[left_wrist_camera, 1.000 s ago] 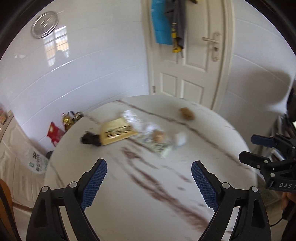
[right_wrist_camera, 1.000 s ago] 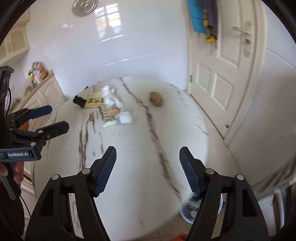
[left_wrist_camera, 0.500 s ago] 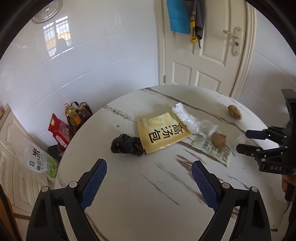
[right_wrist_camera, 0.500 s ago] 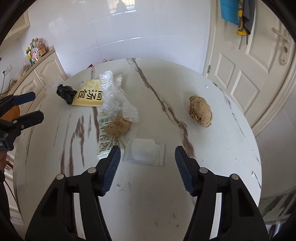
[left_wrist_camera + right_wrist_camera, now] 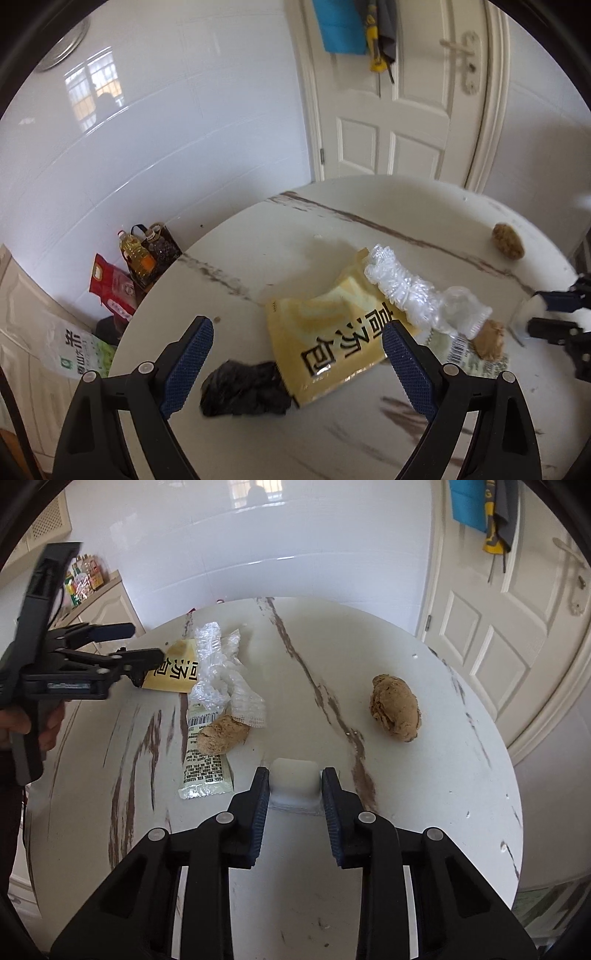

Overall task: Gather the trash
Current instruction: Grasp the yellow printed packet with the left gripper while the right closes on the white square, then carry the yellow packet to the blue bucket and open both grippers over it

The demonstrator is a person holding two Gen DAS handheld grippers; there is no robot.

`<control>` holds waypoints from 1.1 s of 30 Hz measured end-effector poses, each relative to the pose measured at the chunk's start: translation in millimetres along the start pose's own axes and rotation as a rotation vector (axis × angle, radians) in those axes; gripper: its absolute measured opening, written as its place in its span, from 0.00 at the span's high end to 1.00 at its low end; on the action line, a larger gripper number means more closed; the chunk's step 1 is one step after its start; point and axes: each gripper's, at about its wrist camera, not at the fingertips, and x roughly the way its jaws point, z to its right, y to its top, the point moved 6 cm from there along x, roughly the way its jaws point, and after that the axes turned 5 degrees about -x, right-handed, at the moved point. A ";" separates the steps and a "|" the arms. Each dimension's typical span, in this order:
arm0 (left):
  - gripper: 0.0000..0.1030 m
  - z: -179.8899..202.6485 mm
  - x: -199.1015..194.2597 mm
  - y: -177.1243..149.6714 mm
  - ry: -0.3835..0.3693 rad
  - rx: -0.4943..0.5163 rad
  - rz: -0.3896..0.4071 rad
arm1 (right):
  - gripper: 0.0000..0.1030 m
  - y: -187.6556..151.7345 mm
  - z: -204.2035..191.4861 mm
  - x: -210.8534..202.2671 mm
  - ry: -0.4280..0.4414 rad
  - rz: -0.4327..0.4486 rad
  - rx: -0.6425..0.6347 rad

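Covering a round white marble-veined table [image 5: 424, 812], trash lies scattered: yellow printed sachet [image 5: 332, 339], crumpled clear plastic wrap [image 5: 218, 672], black crumpled bag [image 5: 243, 391]. Left gripper [image 5: 295, 363] hovers spread wide above the bag; right gripper [image 5: 294, 782] is closing, fingers touching a small white translucent packet [image 5: 293, 781].

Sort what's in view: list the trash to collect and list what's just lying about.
Trash on the table:
yellow packet
black bag
crumpled clear plastic
printed sachet
small brown wad
large brown wad
white packet, right gripper jaws closing around it

Just lying about:
oil bottle
red bag
door
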 end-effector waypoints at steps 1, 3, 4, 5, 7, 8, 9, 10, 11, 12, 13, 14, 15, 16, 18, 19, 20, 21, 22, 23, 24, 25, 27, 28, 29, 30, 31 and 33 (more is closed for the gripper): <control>0.12 3.4 8.7 2.8 0.003 0.010 -0.008 | 0.74 -1.0 2.2 -0.9 0.002 0.002 0.004; 0.12 10.5 25.7 5.3 -0.006 0.017 -0.039 | 0.74 -2.2 3.7 -2.1 0.013 0.006 0.013; 0.12 13.1 34.1 6.4 -0.008 0.015 -0.059 | 0.74 -2.9 5.0 -2.8 0.017 0.007 0.016; 0.12 16.6 42.7 7.2 -0.004 0.020 -0.071 | 0.74 -3.3 5.8 -3.0 0.019 0.008 0.016; 0.13 22.2 51.2 11.6 -0.034 0.016 -0.078 | 0.74 -3.9 8.0 -3.5 0.023 0.012 0.019; 0.18 23.1 53.7 13.7 -0.045 0.006 -0.088 | 0.74 -4.1 9.0 -3.7 0.027 0.014 0.020; 0.22 23.9 56.4 16.0 -0.061 -0.009 -0.098 | 0.74 -4.2 9.5 -3.9 0.030 0.015 0.023; 0.23 23.9 58.5 17.7 -0.059 -0.008 -0.102 | 0.74 -4.5 10.4 -4.2 0.033 0.018 0.027; 0.28 23.9 59.6 19.7 -0.061 -0.002 -0.102 | 0.74 -4.9 10.4 -4.1 0.035 0.019 0.028; 0.36 23.9 60.2 21.1 -0.068 -0.006 -0.104 | 0.74 -5.7 10.3 -4.3 0.037 0.020 0.029; 0.40 22.2 60.4 22.3 -0.062 -0.018 -0.104 | 0.74 -6.3 10.0 -4.7 0.038 0.023 0.033; 0.48 20.5 59.7 23.2 -0.053 -0.025 -0.101 | 0.74 -6.7 9.8 -4.7 0.039 0.024 0.034; 0.54 19.1 55.4 19.2 -0.052 -0.025 -0.098 | 0.74 -7.3 10.4 -4.9 0.041 0.027 0.036; 0.56 18.3 52.5 17.2 -0.050 -0.026 -0.096 | 0.74 -8.3 10.9 -5.4 0.043 0.029 0.039; 0.63 21.7 43.1 13.1 -0.032 -0.016 -0.093 | 0.74 -9.9 9.7 -6.4 0.046 0.032 0.039; 0.64 24.1 40.3 11.2 -0.024 -0.006 -0.089 | 0.74 -10.6 8.8 -7.4 0.047 0.036 0.038; 0.66 27.2 35.8 7.2 -0.020 0.001 -0.087 | 0.74 -11.6 7.7 -7.9 0.052 0.033 0.039; 0.67 31.4 29.9 4.0 -0.020 0.005 -0.082 | 0.74 -12.4 6.3 -8.9 0.053 0.036 0.040; 0.68 34.4 24.3 0.9 -0.029 0.001 -0.077 | 0.74 -13.8 4.6 -11.3 0.053 0.041 0.040; 0.68 36.3 17.7 -1.7 -0.034 -0.004 -0.067 | 0.74 -15.1 3.1 -13.0 0.058 0.041 0.044; 0.69 37.9 11.3 -4.0 -0.038 -0.009 -0.061 | 0.74 -16.3 2.3 -16.1 0.062 0.046 0.048; 0.69 36.9 1.8 -5.3 -0.049 -0.031 -0.045 | 0.74 -17.5 0.6 -20.9 0.063 0.054 0.049; 0.69 36.6 -13.6 -9.3 -0.099 -0.069 -0.044 | 0.74 -20.3 -3.9 -30.2 0.068 0.063 0.045; 0.69 33.6 -23.1 -11.5 -0.096 -0.092 -0.034 | 0.74 -22.0 -6.7 -36.5 0.070 0.071 0.044; 0.69 32.8 -30.2 -13.1 -0.105 -0.098 -0.032 | 0.74 -23.6 -8.2 -41.5 0.070 0.077 0.044; 0.69 31.8 -39.6 -14.4 -0.123 -0.110 -0.020 | 0.74 -25.6 -10.1 -46.8 0.070 0.082 0.045; 0.69 31.4 -50.0 -16.3 -0.148 -0.131 -0.013 | 0.74 -28.3 -12.2 -53.5 0.076 0.091 0.046; 0.69 29.3 -65.3 -18.9 -0.217 -0.181 -0.019 | 0.74 -32.9 -15.9 -64.2 0.084 0.104 0.051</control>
